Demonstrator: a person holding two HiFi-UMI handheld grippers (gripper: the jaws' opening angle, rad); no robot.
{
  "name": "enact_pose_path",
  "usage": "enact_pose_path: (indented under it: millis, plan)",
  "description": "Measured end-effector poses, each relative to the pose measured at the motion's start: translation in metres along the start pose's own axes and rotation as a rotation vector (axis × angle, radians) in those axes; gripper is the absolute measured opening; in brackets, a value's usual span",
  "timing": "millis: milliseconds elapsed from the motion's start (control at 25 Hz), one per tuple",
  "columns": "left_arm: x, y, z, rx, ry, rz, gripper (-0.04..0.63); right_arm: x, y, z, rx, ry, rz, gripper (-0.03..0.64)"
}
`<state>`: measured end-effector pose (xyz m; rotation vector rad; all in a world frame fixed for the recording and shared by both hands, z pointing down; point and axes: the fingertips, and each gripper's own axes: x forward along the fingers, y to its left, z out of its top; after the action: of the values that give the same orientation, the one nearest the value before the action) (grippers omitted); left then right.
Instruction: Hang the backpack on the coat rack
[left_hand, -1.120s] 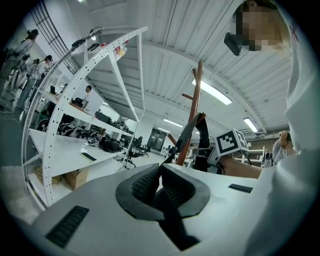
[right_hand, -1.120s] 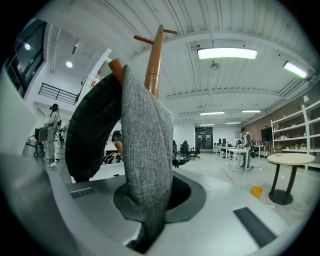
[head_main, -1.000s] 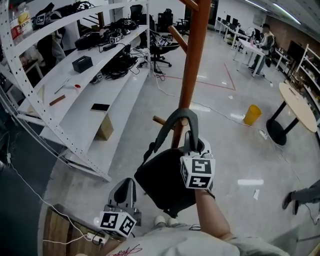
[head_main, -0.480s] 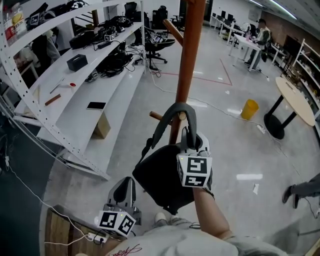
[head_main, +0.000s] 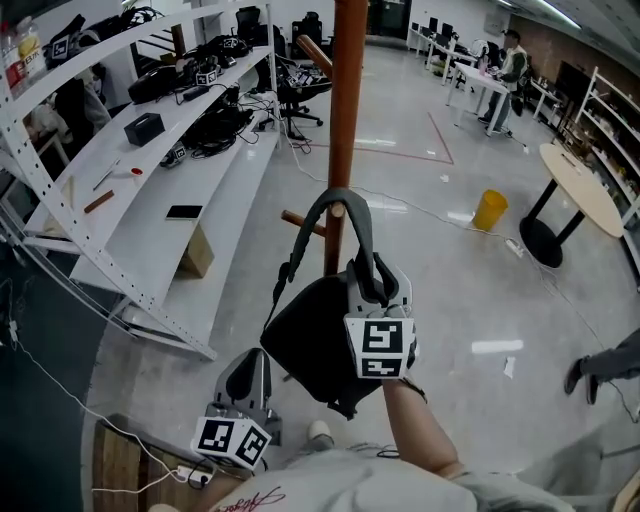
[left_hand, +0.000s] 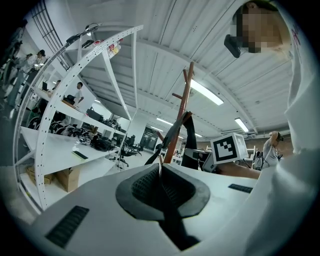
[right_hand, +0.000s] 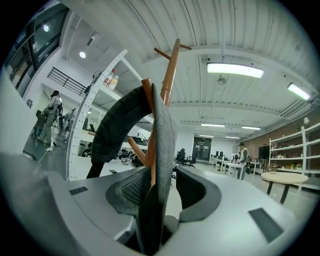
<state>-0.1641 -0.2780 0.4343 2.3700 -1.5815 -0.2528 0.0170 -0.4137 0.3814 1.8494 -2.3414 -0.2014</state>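
Black backpack hangs off the wooden coat rack. Its grey strap is looped over a short peg on the pole, and the bag body sags below and to the left of it.

The pole's top is cut off by the frame edge in the head view. Its foot is hidden behind the bag. The bag's lower right side is covered by the right gripper's marker cube and the forearm behind it.

Right gripper is held level, up against the strap just below the peg. Its jaws have just been opening and now stand wide apart. In the right gripper view the strap runs down between them, closer to the left-hand pad, with a clear gap to the other. Whether it brushes the near pad is hard to make out. Neither pad presses on it.

Left gripper is low at the person's left, well apart from the bag. Its jaws are closed together with nothing between them. Its own view shows the rack and hanging strap off in the distance.

White shelving runs along the left, with a phone lying flat on a lower shelf. The cabling further up is too tangled to sort. Yellow bin stands on the floor beyond.
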Motion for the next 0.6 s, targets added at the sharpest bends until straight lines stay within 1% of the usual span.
enact_pose_path:
  millis: [120, 280, 600]
  plan:
    - [-0.011, -0.01, -0.002, 0.005, -0.004, 0.004, 0.025, -0.017, -0.004, 0.0, 0.007, -0.007, -0.002, 0.15]
    - [-0.034, -0.031, -0.006, 0.012, -0.014, 0.01, 0.025, -0.054, -0.005, 0.006, 0.028, -0.033, 0.017, 0.15]
    - [-0.093, -0.096, -0.025, 0.028, -0.035, 0.024, 0.025, -0.157, -0.01, 0.018, 0.039, -0.101, 0.065, 0.15]
